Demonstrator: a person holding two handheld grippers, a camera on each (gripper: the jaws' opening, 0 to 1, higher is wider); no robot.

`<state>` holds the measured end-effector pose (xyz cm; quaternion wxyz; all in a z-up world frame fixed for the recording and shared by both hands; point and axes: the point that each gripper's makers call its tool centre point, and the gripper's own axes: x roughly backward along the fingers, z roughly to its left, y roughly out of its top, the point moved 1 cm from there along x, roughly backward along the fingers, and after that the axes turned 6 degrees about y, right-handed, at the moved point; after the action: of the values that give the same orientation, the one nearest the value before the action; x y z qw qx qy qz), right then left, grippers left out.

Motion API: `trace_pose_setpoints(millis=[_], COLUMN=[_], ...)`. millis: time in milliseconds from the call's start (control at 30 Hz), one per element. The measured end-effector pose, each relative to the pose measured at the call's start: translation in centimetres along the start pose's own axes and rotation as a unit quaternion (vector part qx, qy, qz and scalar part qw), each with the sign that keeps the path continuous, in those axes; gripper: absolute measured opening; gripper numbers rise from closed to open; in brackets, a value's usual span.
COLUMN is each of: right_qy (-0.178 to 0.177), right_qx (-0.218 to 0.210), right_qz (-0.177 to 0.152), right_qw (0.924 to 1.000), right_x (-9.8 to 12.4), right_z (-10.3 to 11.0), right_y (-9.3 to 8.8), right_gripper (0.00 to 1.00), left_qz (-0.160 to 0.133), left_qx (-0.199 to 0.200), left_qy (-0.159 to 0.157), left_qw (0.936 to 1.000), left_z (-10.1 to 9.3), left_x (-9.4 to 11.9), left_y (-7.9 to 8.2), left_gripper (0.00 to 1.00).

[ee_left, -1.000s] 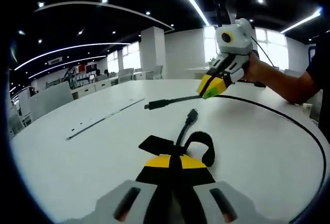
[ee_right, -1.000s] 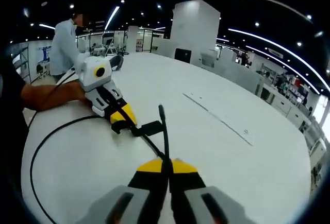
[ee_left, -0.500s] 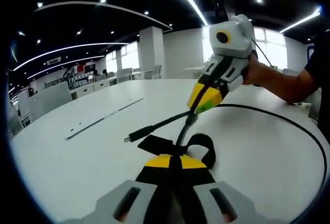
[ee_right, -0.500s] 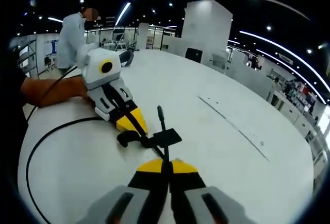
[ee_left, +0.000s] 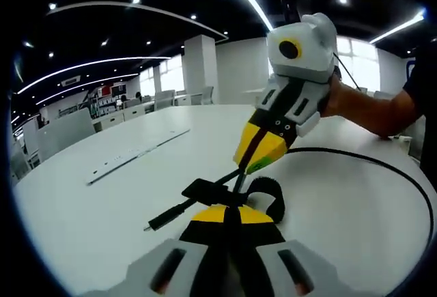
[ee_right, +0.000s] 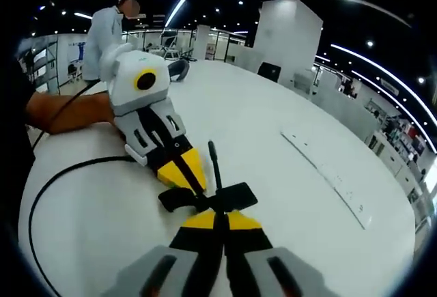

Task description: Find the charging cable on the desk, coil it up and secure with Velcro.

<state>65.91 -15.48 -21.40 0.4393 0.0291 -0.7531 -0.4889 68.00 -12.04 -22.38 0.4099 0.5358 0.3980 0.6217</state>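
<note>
The black charging cable (ee_left: 382, 167) lies in a wide loop on the white table (ee_left: 102, 215). My left gripper (ee_left: 229, 209) is shut on the cable beside its black Velcro strap (ee_left: 268, 194). My right gripper (ee_left: 256, 164) comes in from the upper right, shut on the cable near its other end, and that plug (ee_left: 160, 220) crosses just over the strap's flat tab. In the right gripper view, my right gripper (ee_right: 218, 216) pinches the cable with the plug (ee_right: 213, 152) sticking up ahead. The left gripper (ee_right: 188, 181) nearly touches it, with the Velcro strap (ee_right: 237, 194) between them.
A thin flat strip (ee_left: 136, 153) lies further out on the table (ee_right: 287, 106). The cable loop (ee_right: 41, 201) curves along the near table edge. A person (ee_right: 109, 27) stands in the background. A hand and sleeve (ee_left: 369, 106) hold the right gripper.
The right gripper has come much closer to the left one, carrying its cable end down and across the Velcro strap. The left gripper has stayed put.
</note>
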Motion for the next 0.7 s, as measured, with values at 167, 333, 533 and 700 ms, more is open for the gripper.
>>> trace_pose_setpoints(millis=[167, 333, 533, 700], right_qy=[0.005, 0.011, 0.012, 0.014], right_qx=[0.006, 0.014, 0.014, 0.006], right_qz=[0.004, 0.010, 0.011, 0.006], right_qw=[1.0000, 0.9998, 0.9998, 0.9999], right_x=[-0.5, -1.2, -1.5, -1.5], right_z=[0.1, 0.3, 0.4, 0.4], right_y=[0.1, 0.1, 0.0, -0.1], right_gripper=[0.04, 0.04, 0.04, 0.05], left_qz=[0.000, 0.000, 0.000, 0.000], left_qx=[0.000, 0.004, 0.009, 0.009], left_qy=[0.001, 0.002, 0.004, 0.004], left_qw=[1.0000, 1.0000, 1.0000, 0.9999], left_z=[0.1, 0.3, 0.4, 0.4], left_x=[0.0, 0.1, 0.1, 0.0], left_y=[0.0, -0.1, -0.2, -0.2], left_gripper=[0.04, 0.04, 0.04, 0.04])
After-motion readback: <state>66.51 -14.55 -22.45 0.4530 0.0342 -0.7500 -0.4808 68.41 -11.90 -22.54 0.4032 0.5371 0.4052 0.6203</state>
